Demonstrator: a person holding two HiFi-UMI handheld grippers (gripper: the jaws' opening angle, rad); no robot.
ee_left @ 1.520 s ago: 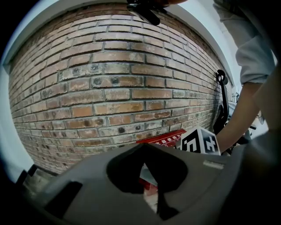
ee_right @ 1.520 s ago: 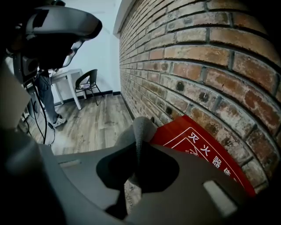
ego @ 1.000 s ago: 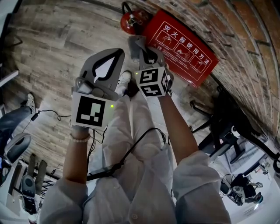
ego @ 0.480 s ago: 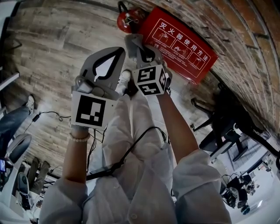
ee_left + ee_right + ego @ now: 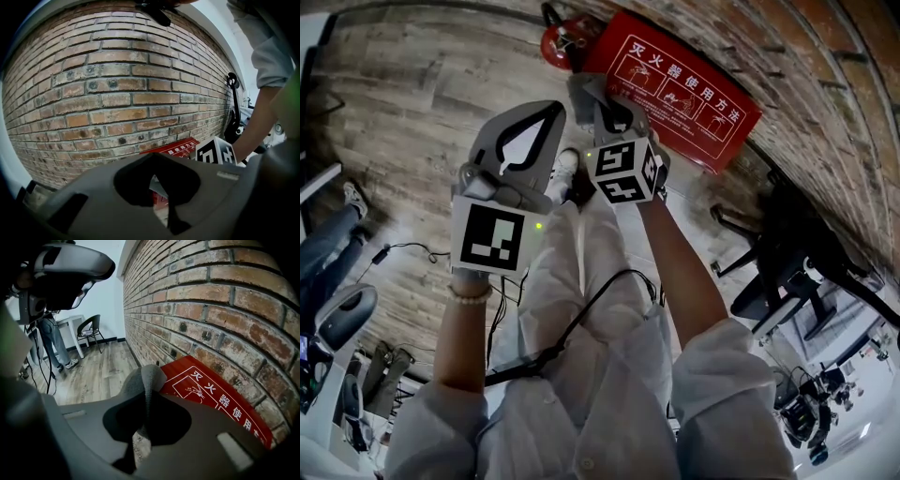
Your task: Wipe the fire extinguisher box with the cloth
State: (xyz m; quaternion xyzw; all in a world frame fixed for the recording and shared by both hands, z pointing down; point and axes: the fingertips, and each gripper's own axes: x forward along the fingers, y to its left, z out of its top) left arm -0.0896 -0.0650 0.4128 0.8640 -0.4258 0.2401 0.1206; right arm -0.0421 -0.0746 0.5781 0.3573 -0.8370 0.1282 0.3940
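The red fire extinguisher box (image 5: 675,89) with white print leans against the brick wall; it also shows in the right gripper view (image 5: 215,394) and as a sliver in the left gripper view (image 5: 171,146). A red extinguisher (image 5: 561,42) stands beside it. My right gripper (image 5: 598,105) is shut on a grey cloth (image 5: 585,90), held just short of the box's near edge. In its own view the folded cloth (image 5: 146,378) sticks up between the jaws of the right gripper (image 5: 144,397). My left gripper (image 5: 549,111) hovers beside it, shut and empty, and in its own view the left gripper (image 5: 153,157) faces the wall.
The brick wall (image 5: 117,79) runs behind the box over a wood-plank floor (image 5: 422,94). A black stand and chairs (image 5: 787,272) are at the right. A chair (image 5: 89,326) and a standing person (image 5: 49,341) are farther along the wall. A cable (image 5: 581,319) hangs by my legs.
The head view has shifted a little, so the box and extinguisher sit slightly higher in the frame. Both grippers keep nearly the same place, cloth still held.
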